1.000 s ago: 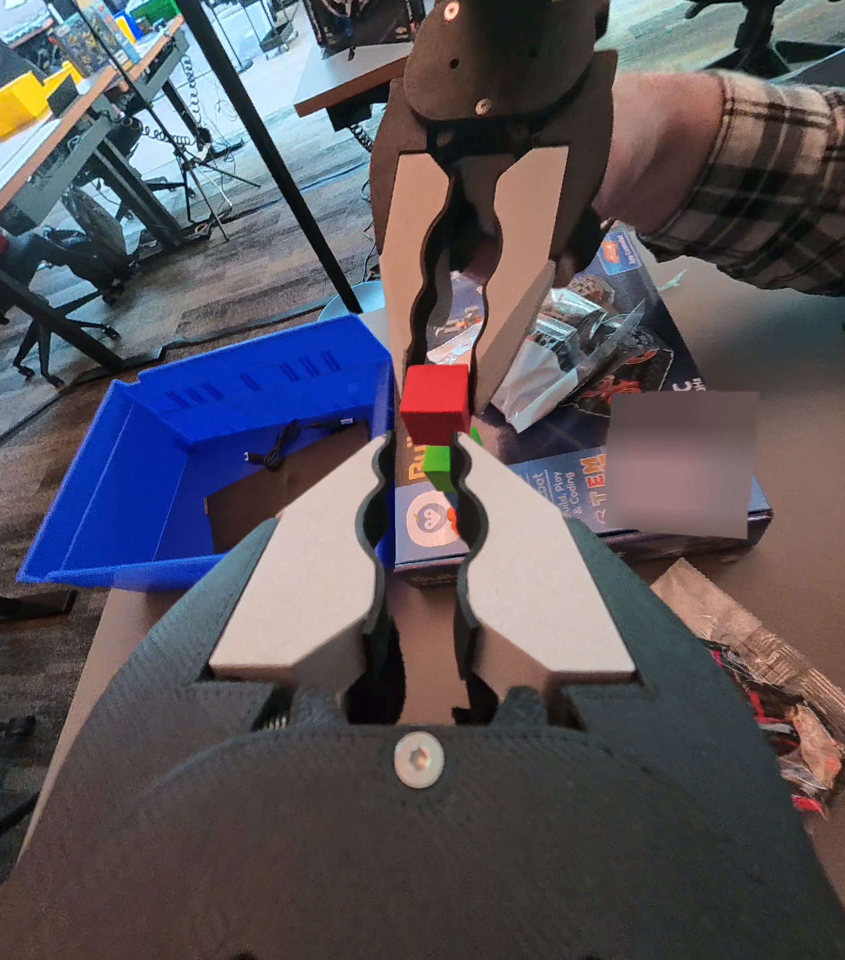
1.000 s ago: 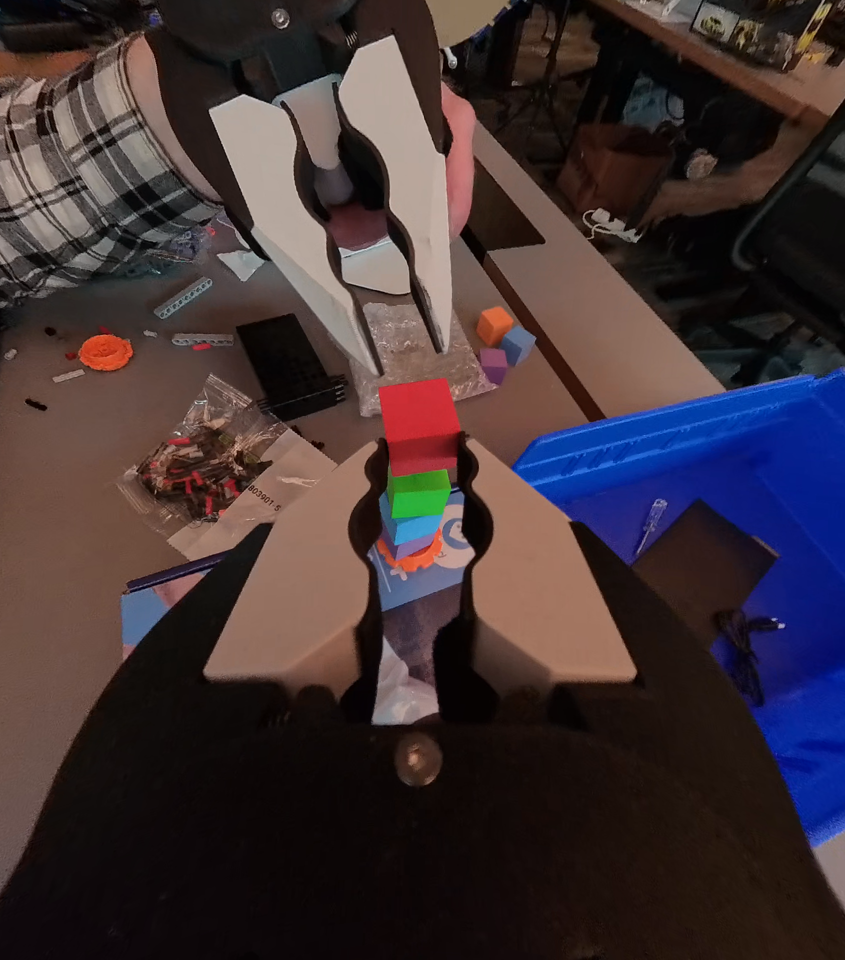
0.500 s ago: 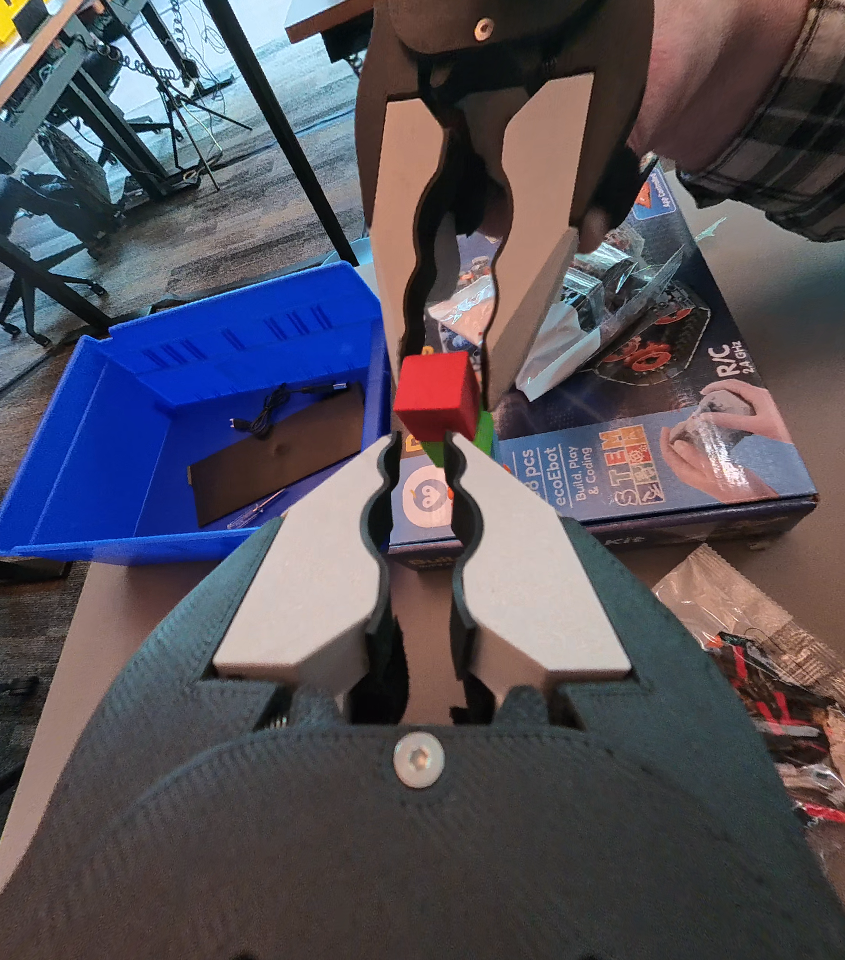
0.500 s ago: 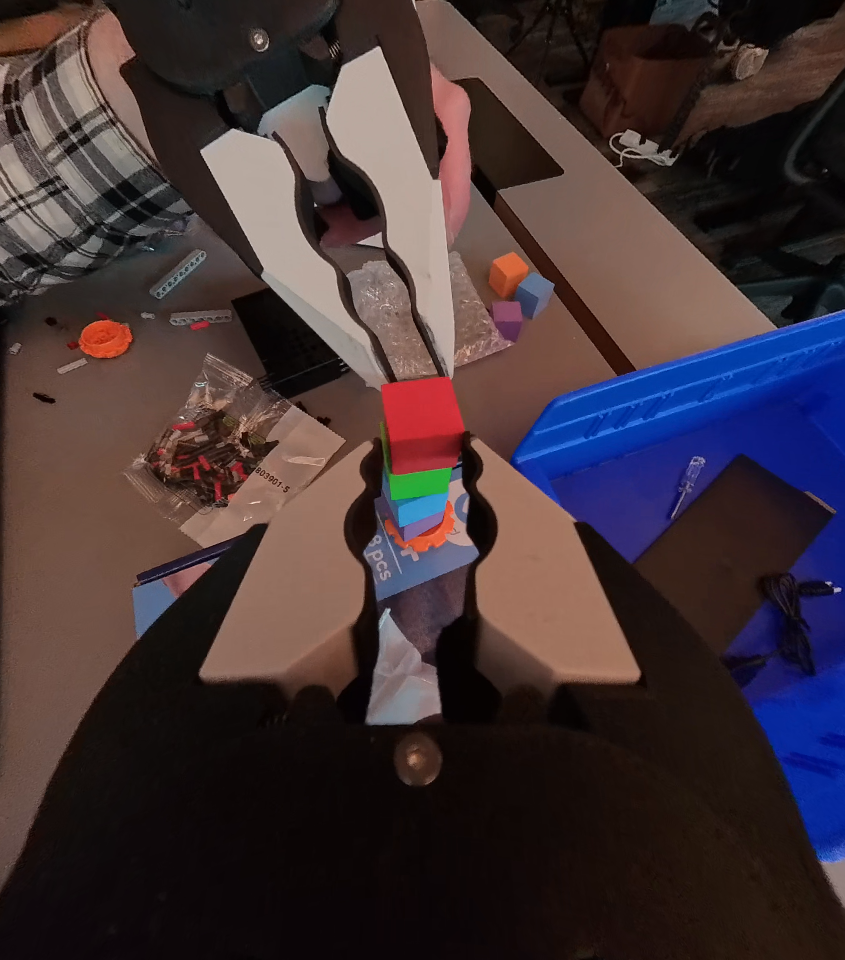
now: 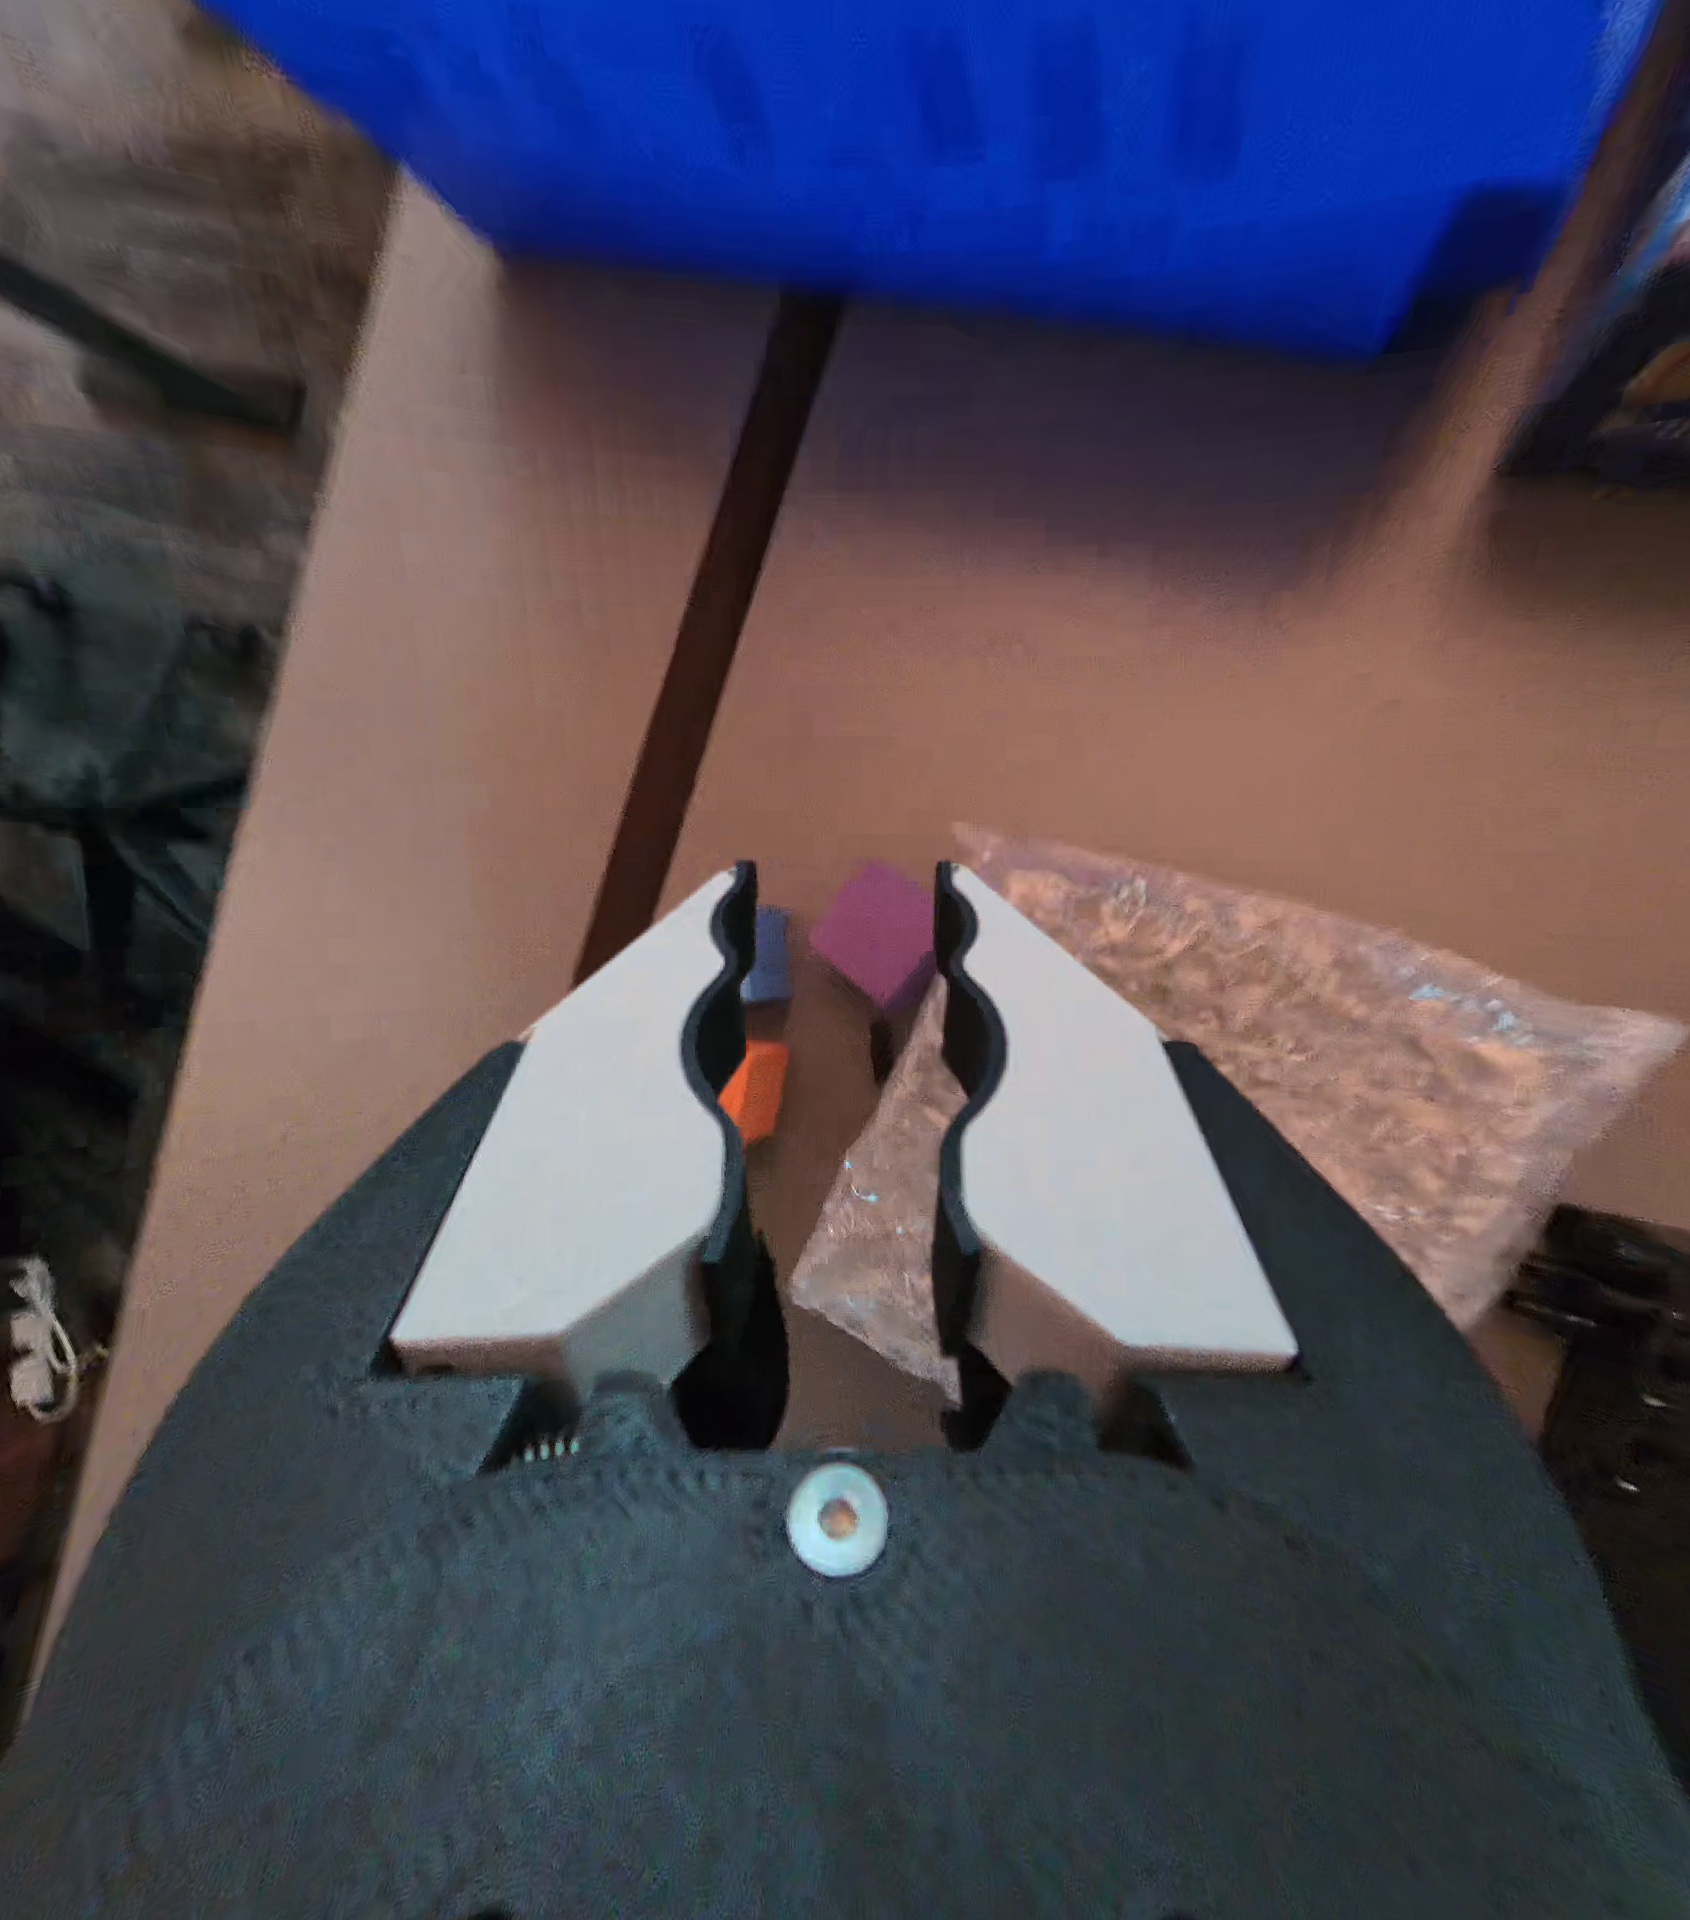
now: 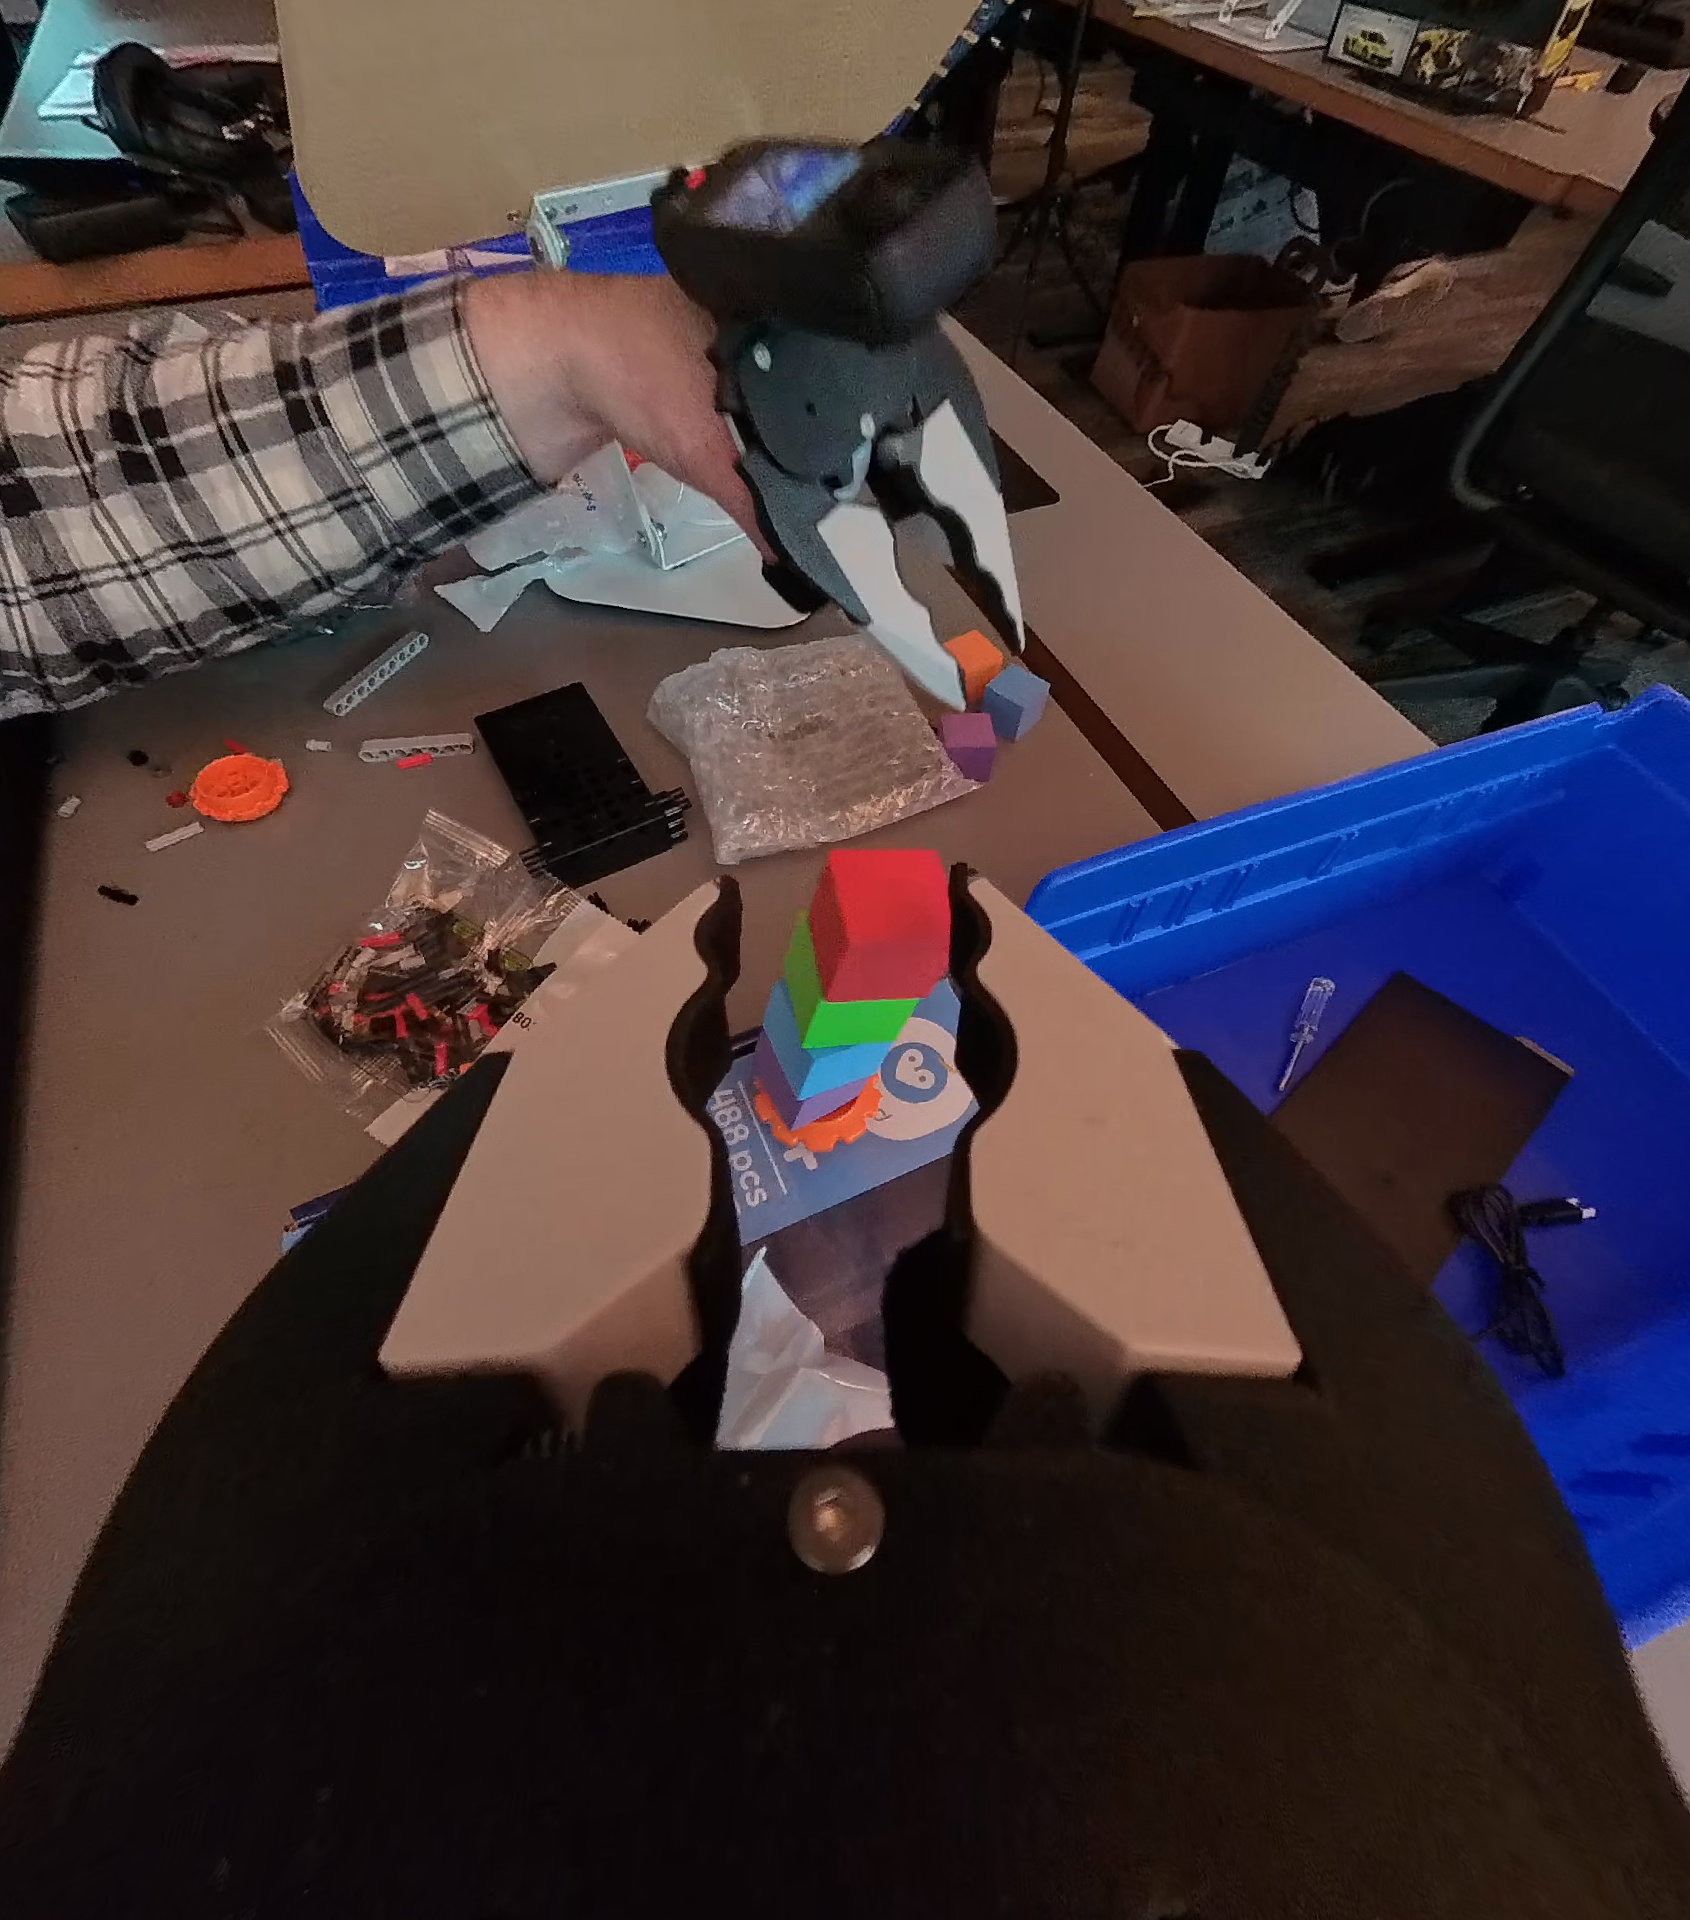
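In the right wrist view, a stack of cubes stands on an orange gear on a blue box (image 6: 820,1184): the red cube (image 6: 882,920) on top, then green (image 6: 846,1003), blue (image 6: 820,1060) and purple. My right gripper (image 6: 843,883) is open around the top of the stack, with a clear gap on the red cube's left side. My left gripper (image 6: 986,665) is open over three loose cubes beside a bubble-wrap bag (image 6: 799,743). In the blurred left wrist view, the left gripper (image 5: 841,883) has a purple cube (image 5: 872,945) lying between its tips, and blue (image 5: 768,956) and orange (image 5: 758,1086) cubes by its left finger.
A blue bin (image 6: 1443,894) at the right holds a screwdriver (image 6: 1303,1029), a dark board and a cable. A black plate (image 6: 581,779), an orange gear (image 6: 238,788), a bag of small parts (image 6: 415,997) and a plaid sleeve (image 6: 145,499) lie to the left. Some 25 centimeters of space lies between my two pairs of fingers. Left tips and right tips are each some 35 centimeters from the orange gear (image 6: 238,788).
My left gripper has left the stack, swung over to the loose cubes and opened. My right gripper's jaws have widened around the stack, which still stands.
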### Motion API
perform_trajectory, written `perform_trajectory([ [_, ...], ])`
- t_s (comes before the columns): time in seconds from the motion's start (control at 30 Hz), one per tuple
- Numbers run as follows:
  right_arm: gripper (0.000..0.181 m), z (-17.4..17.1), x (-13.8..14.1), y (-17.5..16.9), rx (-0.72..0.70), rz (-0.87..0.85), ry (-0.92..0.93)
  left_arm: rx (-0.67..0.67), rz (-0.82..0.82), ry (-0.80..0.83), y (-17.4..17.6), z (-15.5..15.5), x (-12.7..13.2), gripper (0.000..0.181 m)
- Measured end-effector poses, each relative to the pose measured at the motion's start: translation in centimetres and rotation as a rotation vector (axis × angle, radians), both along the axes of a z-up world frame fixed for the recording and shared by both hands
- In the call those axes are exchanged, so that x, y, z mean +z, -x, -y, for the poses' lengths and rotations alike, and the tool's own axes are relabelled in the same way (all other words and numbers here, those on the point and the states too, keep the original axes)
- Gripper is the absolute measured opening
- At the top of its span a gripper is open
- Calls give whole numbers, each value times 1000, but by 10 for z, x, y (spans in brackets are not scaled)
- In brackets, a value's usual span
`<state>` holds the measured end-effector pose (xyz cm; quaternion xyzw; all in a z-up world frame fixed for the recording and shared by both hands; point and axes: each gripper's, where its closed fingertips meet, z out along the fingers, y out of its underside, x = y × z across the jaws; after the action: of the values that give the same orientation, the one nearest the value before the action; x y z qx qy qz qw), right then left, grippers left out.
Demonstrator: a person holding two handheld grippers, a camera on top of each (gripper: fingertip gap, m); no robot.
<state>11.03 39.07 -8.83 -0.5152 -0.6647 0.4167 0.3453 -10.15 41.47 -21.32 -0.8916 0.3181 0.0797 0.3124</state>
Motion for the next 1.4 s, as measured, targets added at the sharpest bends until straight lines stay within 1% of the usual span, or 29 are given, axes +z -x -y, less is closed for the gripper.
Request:
perform_trajectory([
  [0.07, 39, -1, 1, -1, -3, -4, 4, 52, 9, 49, 8, 1, -18, 35],
  [0.13, 38, -2, 1, -1, -7, -5, 4, 110, 89, 95, 5, 4, -27, 43],
  [0.17, 38, -3, 1, -1, -8, -6, 3, 149, 116, 94, 5, 3, -27, 46],
  [0.23, 38, -3, 1, -1, -8, -7, 3, 209, 134, 97, 7, 2, -28, 44],
  [0.37, 37, -4, 0, 0, -12, 0, 2, 268, 114, 149, 8, 6, -38, 39],
  [0.4, 37, -4, -1, 0, -15, 3, -1, 273, 105, 155, 8, 6, -41, 39],
  [0.5, 37, -7, -1, -1, -28, 8, -4, 293, 90, 137, 12, 4, -40, 30],
  [0.67, 35, -20, 8, -10, -74, -23, 19, 266, 74, 104, 9, 3, -38, 28],
  [0.83, 34, -40, 16, -21, -157, -50, 30, 243, 52, 109, 6, 5, -37, 29],
  [0.93, 34, -58, 17, -28, -225, -62, 45, 232, 51, 92, 4, 5, -32, 36],
  [1.03, 40, -64, -1, -28, -240, 10, 51, 215, 63, 109, 0, 12, -31, 38],
  [1.1, 45, -62, -24, -21, -228, 114, 22, 211, 44, 108, 0, 16, -30, 41],
  [1.23, 47, -50, -71, -2, -162, 308, -64, 199, 43, 48, -5, 22, -16, 40],
  [1.33, 43, -45, -87, 9, -135, 372, -49, 186, 35, 10, -9, 30, -6, 41],
  [1.4, 44, -45, -95, 14, -146, 405, -18, 177, 37, 5, -12, 37, -4, 40],
])
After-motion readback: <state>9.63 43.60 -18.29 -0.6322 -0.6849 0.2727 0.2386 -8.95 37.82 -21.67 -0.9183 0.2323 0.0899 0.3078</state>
